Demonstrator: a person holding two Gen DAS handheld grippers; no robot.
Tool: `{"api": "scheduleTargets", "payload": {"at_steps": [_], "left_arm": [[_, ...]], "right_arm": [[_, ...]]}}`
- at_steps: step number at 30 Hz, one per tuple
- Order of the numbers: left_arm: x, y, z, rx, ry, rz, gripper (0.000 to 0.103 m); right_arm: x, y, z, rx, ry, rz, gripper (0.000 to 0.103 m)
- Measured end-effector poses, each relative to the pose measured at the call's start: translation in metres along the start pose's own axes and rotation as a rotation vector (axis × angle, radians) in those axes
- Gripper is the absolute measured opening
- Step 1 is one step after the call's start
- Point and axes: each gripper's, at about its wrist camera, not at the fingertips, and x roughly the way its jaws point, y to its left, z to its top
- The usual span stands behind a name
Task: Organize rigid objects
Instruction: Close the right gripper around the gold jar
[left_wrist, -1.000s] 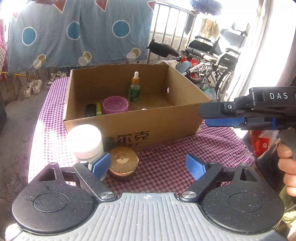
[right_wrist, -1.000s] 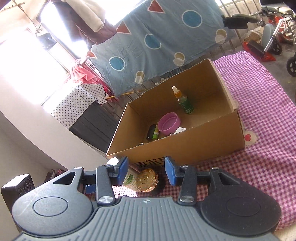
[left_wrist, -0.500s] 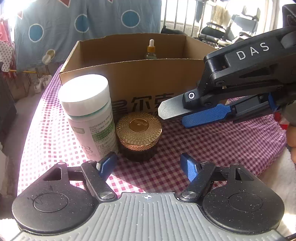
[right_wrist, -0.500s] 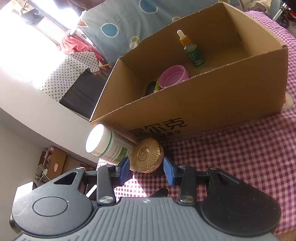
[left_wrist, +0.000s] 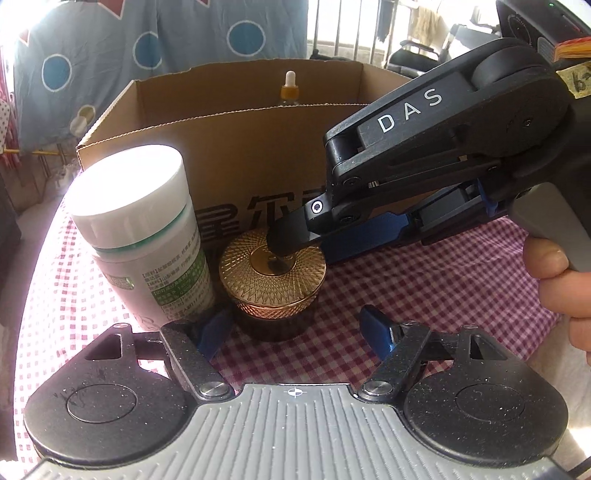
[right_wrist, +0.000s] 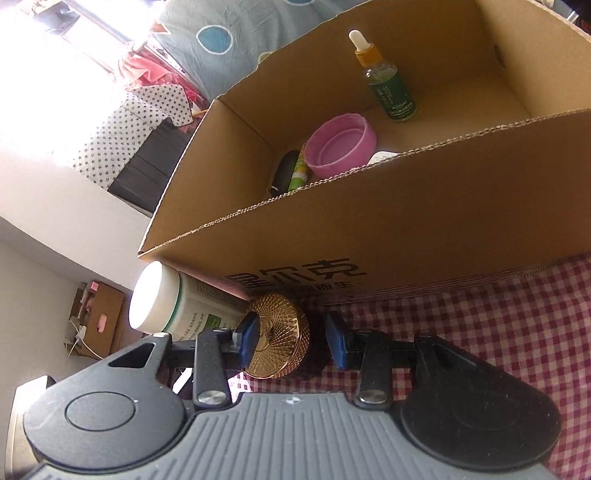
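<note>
Checked tablecloth (left_wrist: 424, 295) | right tongs (left_wrist: 280, 254): "DAS" | cardboard box (right_wrist: 406, 229): Chinese print

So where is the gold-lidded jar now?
The gold-lidded jar stands on the checked cloth in front of the cardboard box, beside the white bottle, centre-left in both wrist views.

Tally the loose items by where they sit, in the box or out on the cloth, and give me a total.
In the cardboard box: 4 (dropper bottle, pink lid, dark item, small green tube); a white thing at the front wall is too hidden to count.
On the checked cloth: 2 (white bottle, gold-lidded jar).
Total: 6
</note>
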Motion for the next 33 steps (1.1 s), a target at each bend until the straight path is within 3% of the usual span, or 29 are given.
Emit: {"api": "scheduleTargets", "payload": {"at_steps": [6, 22, 33], "left_arm": [[0.004, -0.011, -0.001, 0.027, 0.002, -0.009, 0.077], [0.000, -0.045, 0.004, 0.084, 0.007, -0.119, 0.076], [-0.014, -0.061, 0.000, 0.123, -0.013, -0.119, 0.073]], "right_arm": [[-0.006, 0.000, -0.004, -0.013, 0.009, -0.006, 0.043], [-0.047, -0.034, -0.028, 0.079, -0.035, -0.062, 0.044], [-0.068, -0.053, -0.043, 0.129, -0.082, -0.072, 0.044]]}}
